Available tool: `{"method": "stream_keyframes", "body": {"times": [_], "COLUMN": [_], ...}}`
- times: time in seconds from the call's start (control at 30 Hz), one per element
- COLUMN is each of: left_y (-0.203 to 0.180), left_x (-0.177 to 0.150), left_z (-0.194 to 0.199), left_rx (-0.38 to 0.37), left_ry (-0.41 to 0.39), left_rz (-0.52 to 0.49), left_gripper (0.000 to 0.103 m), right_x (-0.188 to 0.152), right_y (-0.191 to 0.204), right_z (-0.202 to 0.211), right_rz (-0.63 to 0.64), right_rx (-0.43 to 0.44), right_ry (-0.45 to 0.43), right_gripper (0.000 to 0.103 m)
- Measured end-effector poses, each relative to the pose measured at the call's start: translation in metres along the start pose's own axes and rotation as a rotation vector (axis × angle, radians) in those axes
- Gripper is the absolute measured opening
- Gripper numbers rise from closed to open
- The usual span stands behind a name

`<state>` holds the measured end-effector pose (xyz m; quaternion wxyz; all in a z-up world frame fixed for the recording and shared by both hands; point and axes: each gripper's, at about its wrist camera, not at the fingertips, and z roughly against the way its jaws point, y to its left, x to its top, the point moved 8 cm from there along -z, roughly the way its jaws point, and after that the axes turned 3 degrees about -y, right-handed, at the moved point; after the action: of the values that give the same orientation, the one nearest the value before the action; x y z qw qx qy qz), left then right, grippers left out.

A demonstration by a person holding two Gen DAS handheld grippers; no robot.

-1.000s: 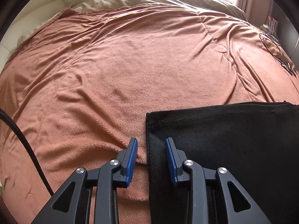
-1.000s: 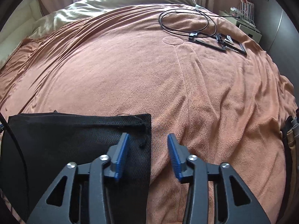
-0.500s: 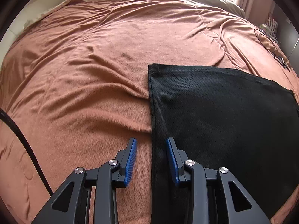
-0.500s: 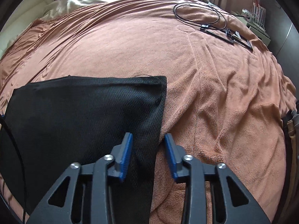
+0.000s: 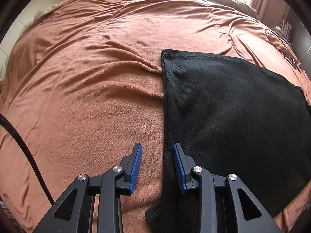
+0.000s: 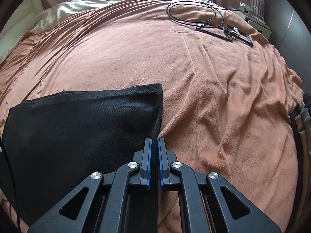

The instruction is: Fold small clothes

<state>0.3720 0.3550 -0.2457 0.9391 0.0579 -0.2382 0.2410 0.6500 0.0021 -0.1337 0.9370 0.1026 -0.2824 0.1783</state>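
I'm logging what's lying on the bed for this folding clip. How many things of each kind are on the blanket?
Black mesh garment: 1
Coiled black cable: 1
Flat black frame-like item beside the cable: 1
Total: 3
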Motion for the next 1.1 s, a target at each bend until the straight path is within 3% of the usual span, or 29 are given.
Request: {"method": "stream_keyframes", "body": {"times": [0.03,0.1,0.13,0.2,0.27,0.33,0.7,1.1], "left_y": [0.0,0.001,0.001,0.002,0.004,0.005,0.02,0.04], "left_x": [-0.003,-0.01,-0.015,-0.023,-0.032,-0.042,-0.099,-0.141], "left_z": [0.002,0.008,0.011,0.016,0.021,0.026,0.053,0.086], "left_rx": [-0.002,-0.004,-0.002,0.0,0.002,-0.001,0.025,0.048], "left_ry": [0.0,-0.001,-0.004,-0.007,-0.012,-0.013,-0.054,-0.079], "left_rz": [0.0,0.004,0.006,0.016,0.026,0.032,0.065,0.094], "left_gripper": [0.035,0.035,0.035,0.037,0.05,0.054,0.056,0.057], "right_x": [-0.007,-0.016,-0.021,-0.035,-0.051,-0.067,-0.146,-0.206], "right_y": [0.002,0.001,0.0,-0.001,-0.003,-0.003,-0.019,-0.033], "right_z": [0.004,0.015,0.022,0.033,0.043,0.051,0.091,0.145], "right_rz": [0.004,0.014,0.019,0.019,0.008,0.009,0.028,-0.014], "right_rx": [0.019,0.025,0.022,0.035,0.047,0.042,-0.036,-0.071], "right_ry": [0.006,-0.007,-0.02,-0.024,-0.019,-0.01,0.003,0.003], "right_gripper": [0.018,0.059,0.062,0.062,0.062,0.062,0.062,0.062]}}
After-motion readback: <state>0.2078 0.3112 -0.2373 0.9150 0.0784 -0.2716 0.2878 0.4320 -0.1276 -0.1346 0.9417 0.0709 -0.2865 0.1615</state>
